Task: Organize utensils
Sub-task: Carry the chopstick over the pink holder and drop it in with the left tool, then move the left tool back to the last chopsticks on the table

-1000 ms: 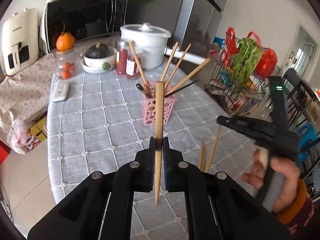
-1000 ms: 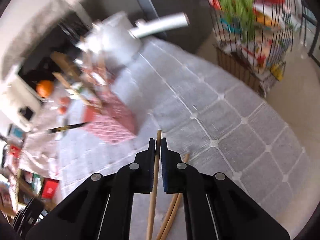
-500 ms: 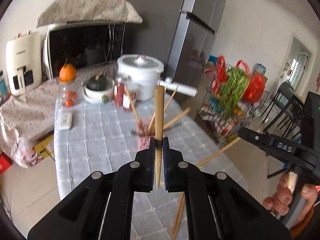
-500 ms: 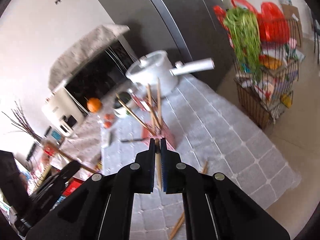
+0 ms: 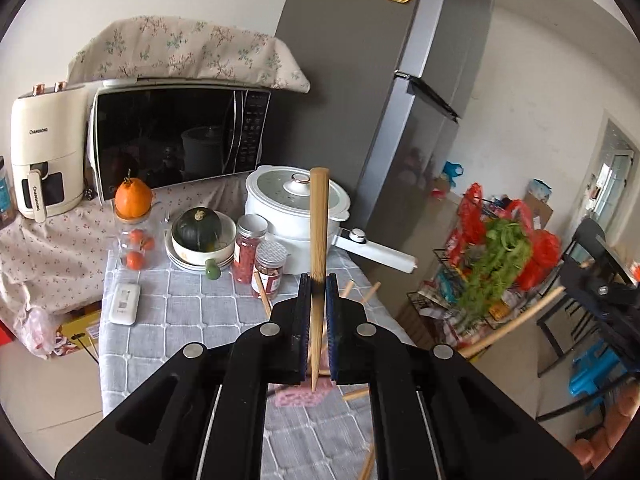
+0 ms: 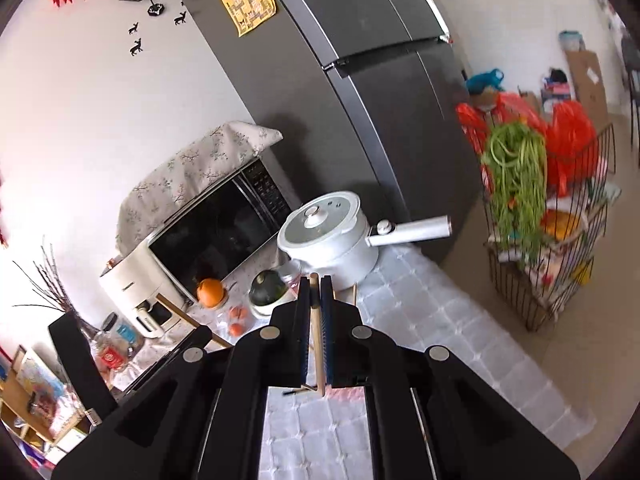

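Your left hand-held gripper (image 5: 318, 288) is clamped on a bamboo chopstick (image 5: 319, 216), which stands nearly upright between the two pads; its thick end rises in front of the white pot (image 5: 280, 208) and its thin tip hangs down just above the pink holder (image 5: 298, 398), most of which is hidden behind the gripper body. A few other chopsticks (image 5: 262, 294) lean out of that holder, their ends showing on either side of the jaws. Your right hand-held gripper (image 6: 316, 300) is likewise clamped on a second, thinner chopstick (image 6: 318, 344), held upright with its top just clearing the pads and its lower end reaching down past them over the table (image 6: 420, 320). In the left view that right-held chopstick shows as a long pale stick slanting out at the right, held well above the floor. More chopsticks lie loose on the grey checked tablecloth (image 5: 160, 320) near the bottom edge of the left view. Farther back on the table you have two red-filled jars (image 5: 250, 248), a bowl with a dark green squash (image 5: 199, 224), a jar topped by an orange (image 5: 134, 200) and a white remote (image 5: 125, 303). Behind them stand the microwave (image 5: 176, 144) under a floral cloth, a cream air fryer (image 5: 46, 152) and the grey fridge (image 5: 380, 100); a wire rack with greens (image 6: 520, 184) stands on the floor to the right.
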Demonstrator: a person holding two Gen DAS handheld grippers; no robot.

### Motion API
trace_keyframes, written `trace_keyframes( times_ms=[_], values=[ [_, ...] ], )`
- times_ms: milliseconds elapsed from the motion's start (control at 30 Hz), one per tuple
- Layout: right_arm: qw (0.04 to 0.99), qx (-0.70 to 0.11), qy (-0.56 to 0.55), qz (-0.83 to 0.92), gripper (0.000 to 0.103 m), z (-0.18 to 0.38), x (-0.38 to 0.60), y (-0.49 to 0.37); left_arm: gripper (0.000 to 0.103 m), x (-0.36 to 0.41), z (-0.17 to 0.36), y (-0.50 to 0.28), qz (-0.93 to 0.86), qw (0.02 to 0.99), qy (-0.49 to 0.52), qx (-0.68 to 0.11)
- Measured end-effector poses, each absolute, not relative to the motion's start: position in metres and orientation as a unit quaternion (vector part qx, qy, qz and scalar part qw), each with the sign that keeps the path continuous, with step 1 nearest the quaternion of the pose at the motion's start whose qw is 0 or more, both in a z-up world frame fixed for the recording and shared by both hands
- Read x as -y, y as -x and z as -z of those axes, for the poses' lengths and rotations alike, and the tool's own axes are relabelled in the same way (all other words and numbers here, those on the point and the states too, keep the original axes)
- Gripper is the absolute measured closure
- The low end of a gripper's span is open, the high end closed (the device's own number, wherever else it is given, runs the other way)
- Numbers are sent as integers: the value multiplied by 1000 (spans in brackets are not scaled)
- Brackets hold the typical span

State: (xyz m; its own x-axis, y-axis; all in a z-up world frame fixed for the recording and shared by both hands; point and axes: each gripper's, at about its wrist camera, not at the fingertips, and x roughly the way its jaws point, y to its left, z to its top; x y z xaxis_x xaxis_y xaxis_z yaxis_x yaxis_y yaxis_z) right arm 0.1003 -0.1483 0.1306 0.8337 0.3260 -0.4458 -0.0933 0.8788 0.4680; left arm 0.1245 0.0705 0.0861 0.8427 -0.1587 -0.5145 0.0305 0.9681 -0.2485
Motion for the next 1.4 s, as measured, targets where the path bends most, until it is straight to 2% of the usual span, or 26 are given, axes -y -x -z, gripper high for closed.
trace_keyframes(
  times_ms=[133,167,200,300,500,633,800,867,900,933,967,1233,1367,1400],
  values=[
    [937,-262,-208,-96,98,-123,141,-121,96,-75,-58,-151,32,949,128,-285],
    [938,-261,-208,-92,98,-121,139,-125,93,-75,-53,-156,29,947,127,-293],
    [938,-262,-209,-91,98,-118,138,-130,81,-78,-42,-163,24,941,131,-311],
    [934,-272,-215,-91,98,-107,133,-143,75,-90,-26,-162,11,937,148,-316],
    [941,-265,-198,-75,98,-95,120,-156,62,-104,-31,-140,-5,942,155,-299],
    [940,-269,-199,-66,98,-84,109,-166,57,-109,-35,-128,-10,946,158,-283],
    [940,-277,-192,-52,97,-65,98,-183,45,-108,-38,-118,-17,953,144,-265],
    [939,-285,-186,-47,91,-57,94,-188,45,-106,-39,-117,-25,956,131,-261],
    [939,-289,-180,-43,79,-54,92,-189,45,-104,-40,-116,-31,958,125,-257],
    [940,-290,-173,-38,63,-51,90,-187,45,-103,-40,-115,-35,959,120,-254],
    [943,-288,-166,-32,58,-49,89,-184,44,-102,-40,-115,-37,960,117,-252],
    [950,-296,-98,2,56,-28,85,-152,31,-91,-35,-102,-56,963,86,-250],
    [948,-307,-89,12,41,-11,92,-129,21,-82,-21,-87,-65,962,62,-259],
    [947,-310,-87,18,34,-5,95,-121,20,-79,-15,-82,-64,960,57,-267]
  ],
)
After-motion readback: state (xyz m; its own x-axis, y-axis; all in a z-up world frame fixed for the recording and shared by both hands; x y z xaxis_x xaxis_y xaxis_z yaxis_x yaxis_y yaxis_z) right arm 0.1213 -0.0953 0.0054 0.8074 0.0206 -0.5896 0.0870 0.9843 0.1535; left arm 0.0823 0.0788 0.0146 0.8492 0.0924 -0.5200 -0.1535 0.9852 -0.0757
